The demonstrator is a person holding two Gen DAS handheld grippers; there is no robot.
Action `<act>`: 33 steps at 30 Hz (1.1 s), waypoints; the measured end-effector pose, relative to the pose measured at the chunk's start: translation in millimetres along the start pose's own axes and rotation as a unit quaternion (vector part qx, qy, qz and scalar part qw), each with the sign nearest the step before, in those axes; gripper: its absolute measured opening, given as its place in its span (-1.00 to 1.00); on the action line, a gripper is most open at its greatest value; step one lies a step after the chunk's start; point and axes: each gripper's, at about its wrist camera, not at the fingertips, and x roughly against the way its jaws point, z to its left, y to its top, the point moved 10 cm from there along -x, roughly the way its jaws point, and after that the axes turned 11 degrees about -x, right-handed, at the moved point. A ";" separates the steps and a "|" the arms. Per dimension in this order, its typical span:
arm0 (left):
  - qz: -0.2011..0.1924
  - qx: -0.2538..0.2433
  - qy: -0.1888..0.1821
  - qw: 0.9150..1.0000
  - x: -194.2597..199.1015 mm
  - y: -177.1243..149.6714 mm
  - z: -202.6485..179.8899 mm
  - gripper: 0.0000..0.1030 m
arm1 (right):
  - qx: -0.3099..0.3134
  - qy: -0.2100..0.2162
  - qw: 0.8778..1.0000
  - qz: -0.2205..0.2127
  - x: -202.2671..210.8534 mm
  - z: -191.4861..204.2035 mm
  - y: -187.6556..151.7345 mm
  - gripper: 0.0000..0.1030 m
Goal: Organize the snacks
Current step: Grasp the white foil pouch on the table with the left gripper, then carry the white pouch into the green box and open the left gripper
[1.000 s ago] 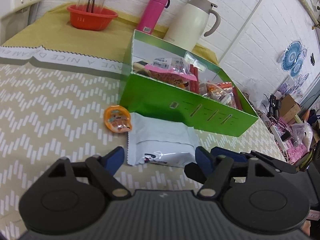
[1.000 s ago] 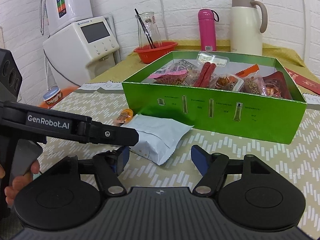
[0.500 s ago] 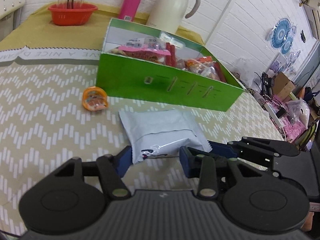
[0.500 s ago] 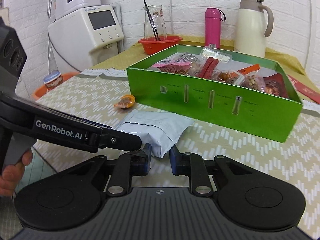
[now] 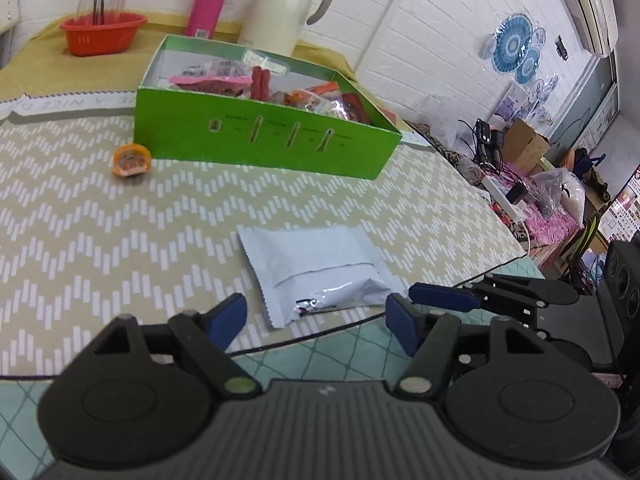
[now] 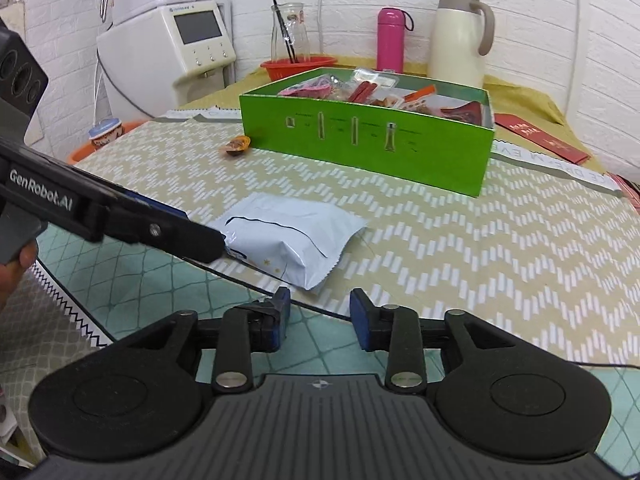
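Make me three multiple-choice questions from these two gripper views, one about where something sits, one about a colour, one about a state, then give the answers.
1. Where does the small orange snack lie?
A. inside the box
B. on the tablecloth beside the green box's corner
C. in the red basket

2. What colour is the slim bottle at the back?
A. pink
B. blue
C. black

3. How is the white snack packet held?
A. clamped by both grippers
B. lifted by one gripper
C. lying free on the table

Answers: 1 B, it rests outside the box wall. 2 A, plainly pink. 3 C, the left gripper and right gripper are open, apart from it.
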 end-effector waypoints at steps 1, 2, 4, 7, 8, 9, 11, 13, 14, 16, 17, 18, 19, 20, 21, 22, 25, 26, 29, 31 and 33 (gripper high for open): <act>-0.003 0.005 0.001 1.000 0.2 2.1 1.5 0.38 | -0.003 0.004 1.000 -0.003 1.2 0.8 1.2 0.31; -0.003 0.013 0.001 1.000 -1.6 4.6 3.6 0.38 | -0.005 0.006 1.000 -0.007 2.3 1.9 2.7 0.35; 0.000 0.026 -0.002 1.000 -6.5 7.0 6.3 0.38 | -0.002 0.008 1.000 -0.012 3.1 5.1 4.8 0.48; 0.006 0.036 0.003 0.999 -14.9 8.8 10.5 0.38 | 0.006 0.012 1.000 -0.013 2.1 10.0 6.7 0.57; 0.007 0.038 0.001 0.999 -16.8 8.7 10.8 0.38 | 0.007 0.012 1.000 -0.014 1.2 11.0 7.8 0.59; 0.009 0.040 -0.001 0.999 -18.6 8.9 10.8 0.38 | 0.007 0.012 1.000 -0.014 0.0 11.4 9.1 0.61; 0.009 0.041 -0.001 0.999 -21.5 9.5 11.1 0.38 | 0.005 0.011 1.000 -0.014 -2.8 11.9 11.8 0.63; 0.011 0.043 -0.003 0.999 -24.6 10.1 11.4 0.37 | 0.003 0.015 1.000 -0.013 -6.7 12.7 14.3 0.65; 0.012 0.043 -0.005 0.999 -26.8 11.1 11.7 0.37 | 0.001 0.015 1.000 -0.011 -8.8 13.2 15.0 0.65; 0.013 0.041 -0.006 0.999 -29.8 11.5 11.6 0.37 | 0.000 0.018 1.000 -0.009 -13.2 13.9 15.9 0.65; 0.016 0.041 -0.006 0.999 -32.4 11.8 12.0 0.36 | -0.002 0.019 1.000 -0.007 -15.6 14.3 16.0 0.64; 0.017 0.042 -0.007 0.999 -34.3 11.4 12.2 0.35 | -0.004 0.021 1.000 -0.006 -17.8 14.8 16.1 0.63; 0.018 0.043 -0.009 0.999 -36.3 10.9 12.2 0.30 | -0.006 0.022 1.000 -0.004 -19.6 15.5 15.9 0.63; 0.019 0.042 -0.010 0.999 -38.0 10.6 11.3 0.29 | -0.007 0.020 1.000 -0.005 -21.1 15.6 15.9 0.51; 0.017 0.036 -0.002 0.999 -38.4 11.3 11.2 0.27 | -0.006 0.018 1.000 -0.006 -22.0 15.8 16.0 0.40; 0.017 0.028 0.004 0.999 -39.4 11.4 10.7 0.17 | -0.006 0.018 1.000 -0.008 -22.0 16.4 16.2 0.37; 0.014 0.025 0.010 1.000 -40.0 12.1 9.5 -0.05 | -0.002 0.027 1.000 -0.002 -22.8 21.5 15.1 0.00; 0.012 0.027 0.011 0.999 -39.4 12.4 9.1 -0.10 | 0.004 0.025 1.000 0.001 -23.6 23.5 14.3 -0.10; 0.007 0.011 0.024 1.000 -37.8 12.7 5.2 -0.23 | 0.012 0.017 1.000 0.003 -25.3 25.1 13.5 -0.24; 0.005 0.008 0.025 1.000 -36.4 12.6 3.7 -0.33 | 0.006 0.018 1.000 0.004 -25.0 25.1 13.7 -0.28; 0.000 0.007 0.026 1.000 -32.4 13.9 2.0 -0.39 | 0.000 0.023 1.000 0.001 -22.1 26.9 14.0 -0.38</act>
